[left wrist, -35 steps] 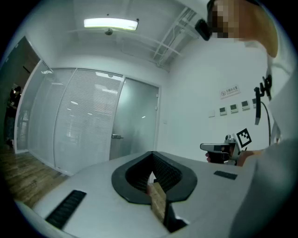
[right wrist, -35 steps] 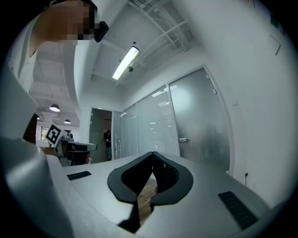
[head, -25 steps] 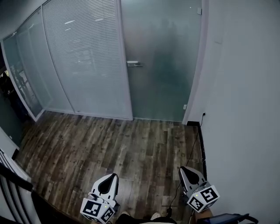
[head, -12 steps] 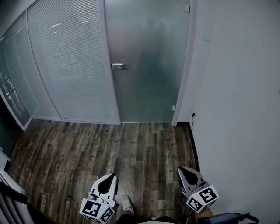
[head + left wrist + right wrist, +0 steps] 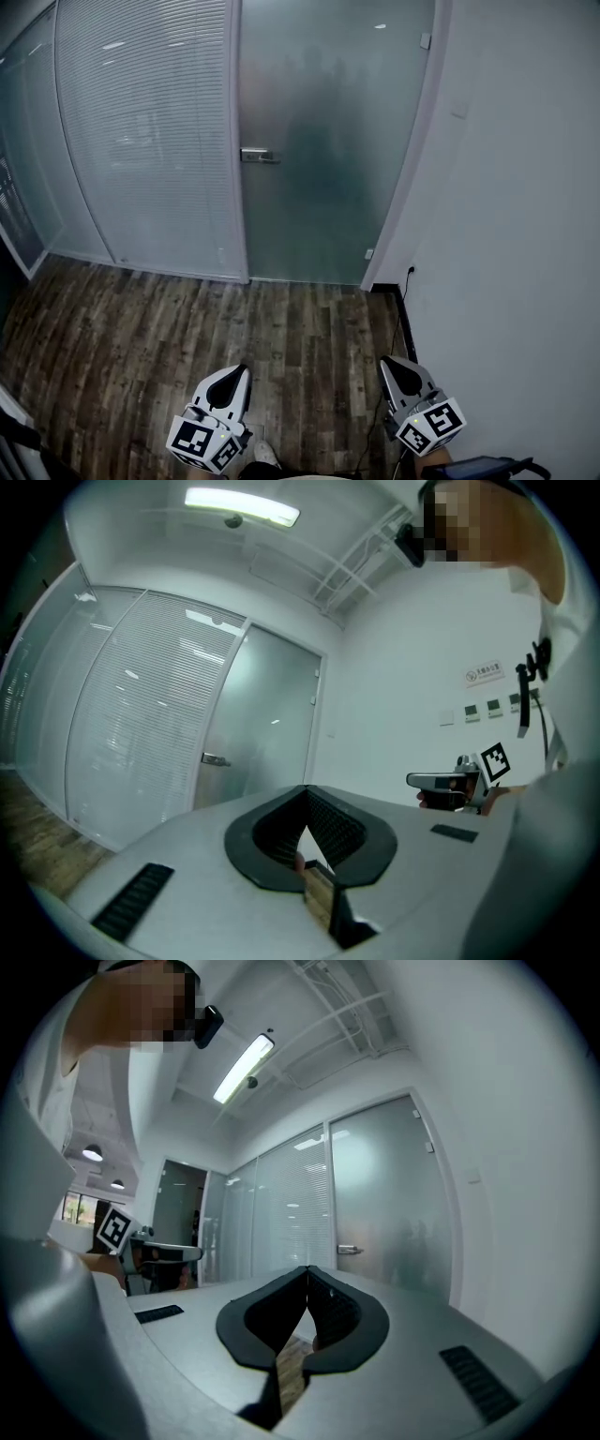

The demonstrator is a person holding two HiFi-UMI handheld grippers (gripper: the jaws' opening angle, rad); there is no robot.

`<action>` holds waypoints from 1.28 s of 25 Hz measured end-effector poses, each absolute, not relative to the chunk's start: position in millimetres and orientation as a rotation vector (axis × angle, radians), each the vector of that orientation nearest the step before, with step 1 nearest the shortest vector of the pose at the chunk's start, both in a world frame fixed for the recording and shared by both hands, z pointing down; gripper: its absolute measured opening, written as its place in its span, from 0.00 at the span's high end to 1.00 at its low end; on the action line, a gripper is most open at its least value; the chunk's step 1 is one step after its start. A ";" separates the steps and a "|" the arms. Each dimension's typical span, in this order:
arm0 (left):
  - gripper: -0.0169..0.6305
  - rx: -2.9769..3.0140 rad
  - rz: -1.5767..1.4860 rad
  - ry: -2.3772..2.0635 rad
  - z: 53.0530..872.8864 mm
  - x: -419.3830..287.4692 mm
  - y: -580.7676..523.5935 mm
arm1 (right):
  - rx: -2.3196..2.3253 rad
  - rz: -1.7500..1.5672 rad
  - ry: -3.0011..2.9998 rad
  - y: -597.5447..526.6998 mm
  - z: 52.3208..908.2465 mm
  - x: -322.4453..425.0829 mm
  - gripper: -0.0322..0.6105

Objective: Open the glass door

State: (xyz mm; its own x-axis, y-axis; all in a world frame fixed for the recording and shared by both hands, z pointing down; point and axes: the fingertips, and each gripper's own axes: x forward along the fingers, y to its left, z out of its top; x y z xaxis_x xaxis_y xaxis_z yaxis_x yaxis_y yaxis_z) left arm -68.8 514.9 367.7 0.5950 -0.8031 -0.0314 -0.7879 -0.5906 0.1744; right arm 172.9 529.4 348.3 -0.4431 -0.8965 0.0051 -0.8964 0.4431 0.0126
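A frosted glass door (image 5: 328, 141) stands shut ahead, between a ribbed glass wall on its left and a white wall on its right. Its metal lever handle (image 5: 257, 155) sits on the door's left edge at mid height; the handle (image 5: 215, 759) is also small in the left gripper view, and the handle (image 5: 350, 1250) in the right gripper view. My left gripper (image 5: 233, 374) and right gripper (image 5: 388, 365) are low in the head view, well short of the door, both pointing level toward it. Both have their jaws shut with nothing between them.
A ribbed glass partition (image 5: 141, 141) curves away to the left. The white wall (image 5: 525, 216) runs along the right, with a socket and a black cable (image 5: 401, 309) down at its base. Dark wood flooring (image 5: 187, 328) lies between me and the door.
The door and its handle have grown larger and shifted in the head view as I walked toward them. Both grippers have kept their low place in the view, still shut.
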 end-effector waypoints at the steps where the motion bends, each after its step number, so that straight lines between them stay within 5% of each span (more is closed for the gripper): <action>1: 0.97 2.679 -0.155 -1.330 368.6 -77.3 505.6 | 1.654 -0.014 -2.654 519.2 346.0 162.8 0.95; 10: 0.97 2.630 -0.158 -1.318 384.4 -146.7 438.1 | 1.595 0.005 -2.638 452.5 351.2 82.5 0.95; 23: 0.97 2.588 -0.126 -1.406 389.7 -184.2 377.2 | 1.560 0.070 -2.679 367.9 361.8 59.8 0.95; 32: 0.97 2.648 -0.092 -1.395 375.4 -122.7 271.7 | 1.610 0.102 -2.727 271.4 368.1 115.4 0.95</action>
State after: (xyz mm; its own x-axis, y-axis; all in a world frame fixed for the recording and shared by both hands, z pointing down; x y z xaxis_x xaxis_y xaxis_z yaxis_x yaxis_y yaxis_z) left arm -122.7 271.7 375.4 0.5663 -0.8241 0.0139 -0.8151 -0.5574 0.1581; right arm 115.4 271.4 368.1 -0.4830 -0.8756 0.0097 -0.8739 0.4813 -0.0688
